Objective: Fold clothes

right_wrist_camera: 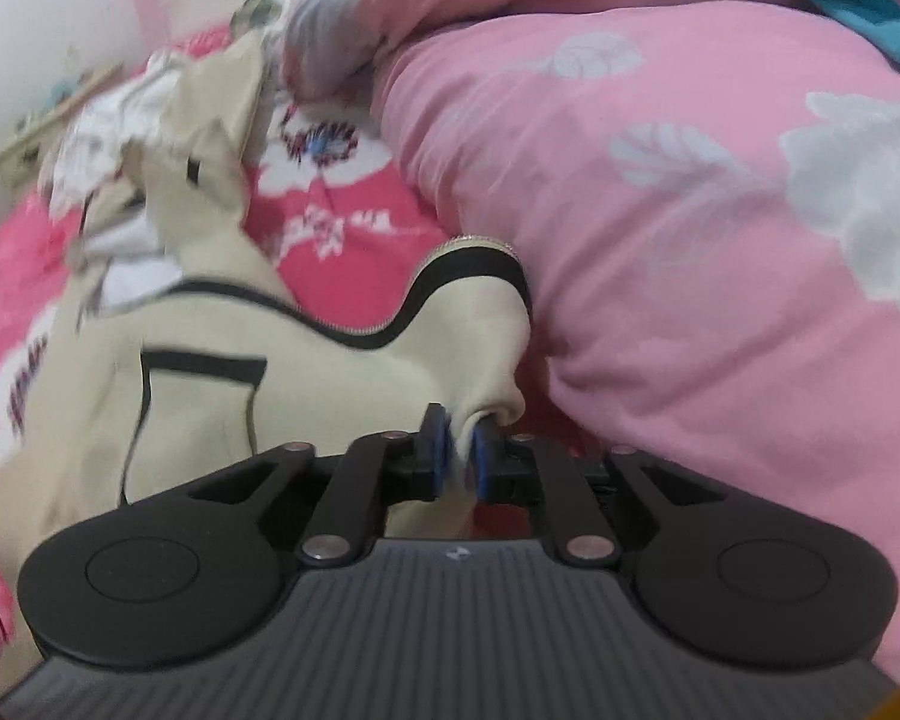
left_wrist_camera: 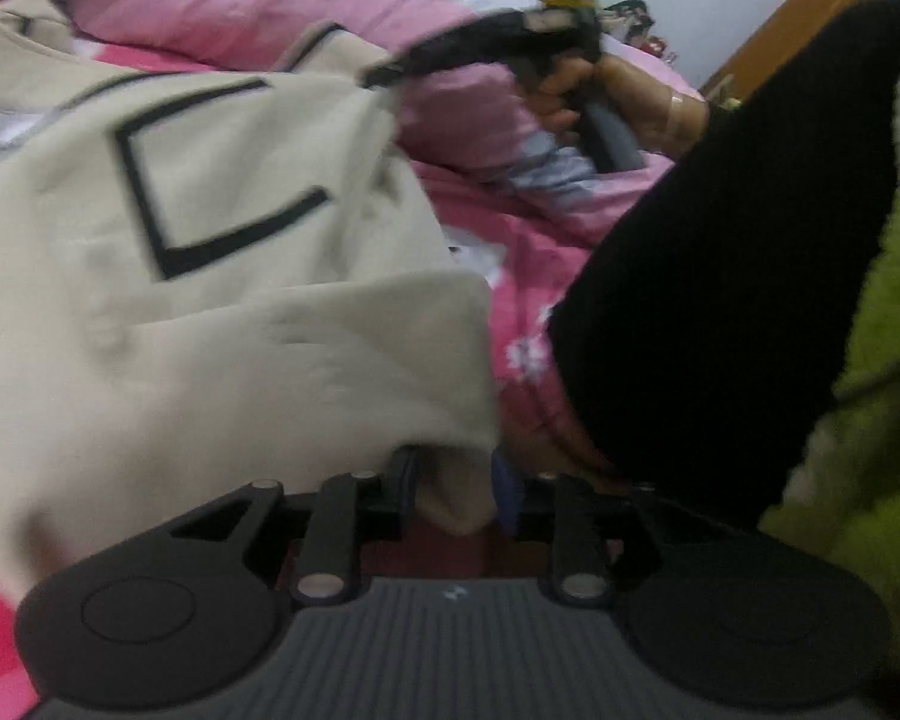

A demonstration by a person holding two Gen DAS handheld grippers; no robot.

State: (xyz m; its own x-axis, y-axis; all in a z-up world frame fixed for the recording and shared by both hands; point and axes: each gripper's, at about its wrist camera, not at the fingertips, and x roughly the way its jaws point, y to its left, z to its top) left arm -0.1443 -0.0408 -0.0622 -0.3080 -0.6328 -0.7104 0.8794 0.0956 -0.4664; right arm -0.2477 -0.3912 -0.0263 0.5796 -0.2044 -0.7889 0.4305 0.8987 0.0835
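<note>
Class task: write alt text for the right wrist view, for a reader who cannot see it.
The right gripper pinches a fold of a cream jacket with black trim between its blue pads. The jacket lies on a pink floral bedsheet, beside a bunched pink quilt.

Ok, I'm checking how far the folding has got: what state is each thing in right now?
cream jacket: rumpled on the floral sheet, not yet folded.
left gripper: open, jacket fabric between its fingers.
right gripper: shut on a jacket edge.
pink quilt: bunched up beside the jacket.
</note>
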